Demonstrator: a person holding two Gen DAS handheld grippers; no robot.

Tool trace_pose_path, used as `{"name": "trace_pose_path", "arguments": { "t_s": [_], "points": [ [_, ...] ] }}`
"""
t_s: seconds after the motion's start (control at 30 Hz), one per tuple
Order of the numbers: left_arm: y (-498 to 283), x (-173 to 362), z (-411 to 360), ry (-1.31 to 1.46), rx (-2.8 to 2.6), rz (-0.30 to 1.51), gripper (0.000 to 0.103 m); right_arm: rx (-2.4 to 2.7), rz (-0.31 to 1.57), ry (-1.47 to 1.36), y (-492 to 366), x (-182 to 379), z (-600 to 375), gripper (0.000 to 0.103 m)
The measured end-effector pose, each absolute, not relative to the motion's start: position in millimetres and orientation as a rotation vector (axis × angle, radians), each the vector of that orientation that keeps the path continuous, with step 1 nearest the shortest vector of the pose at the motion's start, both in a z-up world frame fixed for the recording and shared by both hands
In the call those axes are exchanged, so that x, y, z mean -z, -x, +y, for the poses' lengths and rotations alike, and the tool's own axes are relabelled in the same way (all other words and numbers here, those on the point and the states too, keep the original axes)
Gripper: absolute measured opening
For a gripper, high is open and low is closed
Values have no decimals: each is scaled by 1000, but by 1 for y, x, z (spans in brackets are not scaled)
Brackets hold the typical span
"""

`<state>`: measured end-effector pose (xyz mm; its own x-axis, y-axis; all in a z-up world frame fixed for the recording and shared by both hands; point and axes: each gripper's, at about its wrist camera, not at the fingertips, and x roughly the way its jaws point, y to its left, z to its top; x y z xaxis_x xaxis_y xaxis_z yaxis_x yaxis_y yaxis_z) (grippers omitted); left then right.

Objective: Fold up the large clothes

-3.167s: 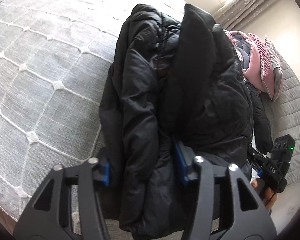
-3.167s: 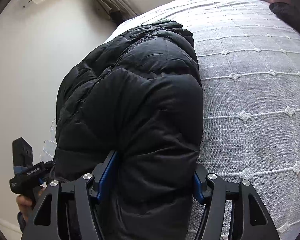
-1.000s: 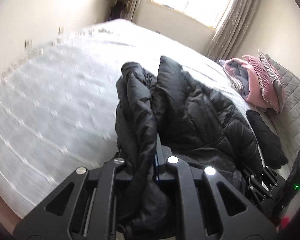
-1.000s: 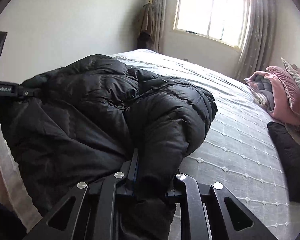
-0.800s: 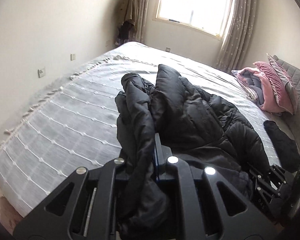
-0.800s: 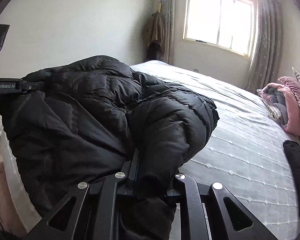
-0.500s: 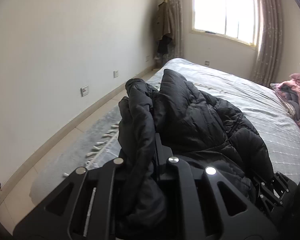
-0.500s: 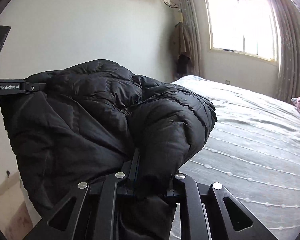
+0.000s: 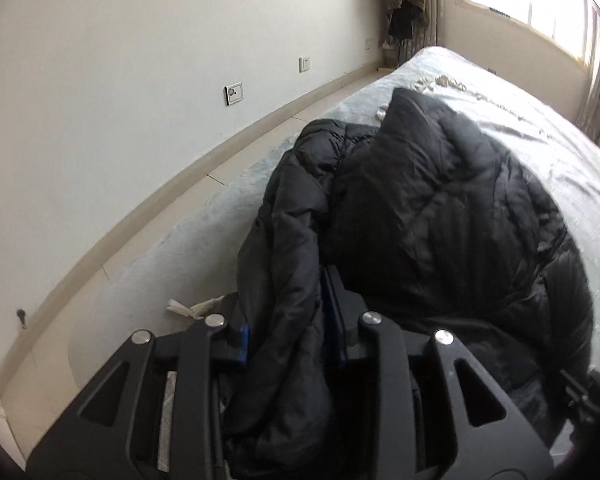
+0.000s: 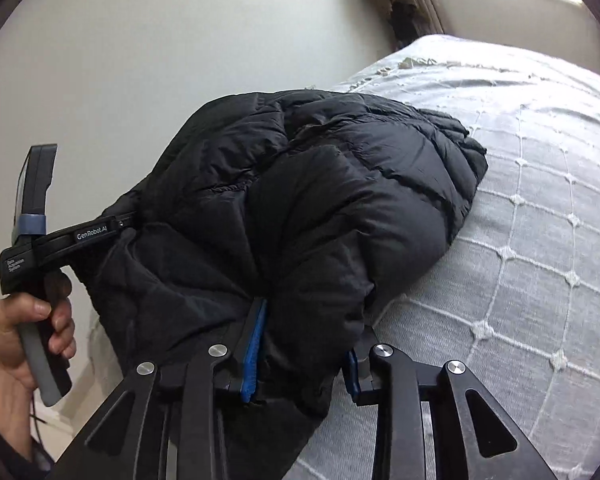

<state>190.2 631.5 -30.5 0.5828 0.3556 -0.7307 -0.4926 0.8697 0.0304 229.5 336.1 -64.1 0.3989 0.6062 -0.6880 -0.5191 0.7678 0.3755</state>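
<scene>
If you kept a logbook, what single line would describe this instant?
left gripper: shut on black puffer jacket | right gripper: shut on it | jacket bundled at bed edge

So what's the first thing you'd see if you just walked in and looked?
A big puffy black jacket, bunched up at the edge of the bed, fills the middle of both views. The left gripper and the right gripper each pinch a fold of it between blue pads.
</scene>
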Motion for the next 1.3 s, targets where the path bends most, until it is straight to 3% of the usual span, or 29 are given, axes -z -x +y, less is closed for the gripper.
{"name": "trace_pose_path", "arguments": {
  "t_s": [0.2,0.3,0.37,0.4,0.43,0.53,0.9,1.0,1.13,1.3],
  "points": [
    [-137,-14,609,284,-586,671,54,-739,853,-19,-170,24,307,35],
    [-100,-23,565,251,-641,670,55,-749,761,35,-143,-8,278,49],
    [-64,-24,527,240,-619,627,68,-753,703,40,-118,-28,263,61],
    [-49,-24,505,234,-598,617,83,-767,688,43,-107,-34,255,64],
    [-31,-22,486,227,-589,603,90,-787,677,50,-96,-40,249,72],
    [14,-13,428,236,-584,587,92,-833,664,73,-68,-52,233,83],
    [108,-1,347,207,-712,556,96,-864,622,268,19,-51,157,85],
    [115,10,328,192,-714,537,100,-855,559,281,42,-43,136,86],
    [108,14,321,206,-672,593,100,-824,516,333,49,-33,131,103],
    [115,17,309,212,-734,567,102,-802,504,284,42,-32,121,103]
  ]
}}
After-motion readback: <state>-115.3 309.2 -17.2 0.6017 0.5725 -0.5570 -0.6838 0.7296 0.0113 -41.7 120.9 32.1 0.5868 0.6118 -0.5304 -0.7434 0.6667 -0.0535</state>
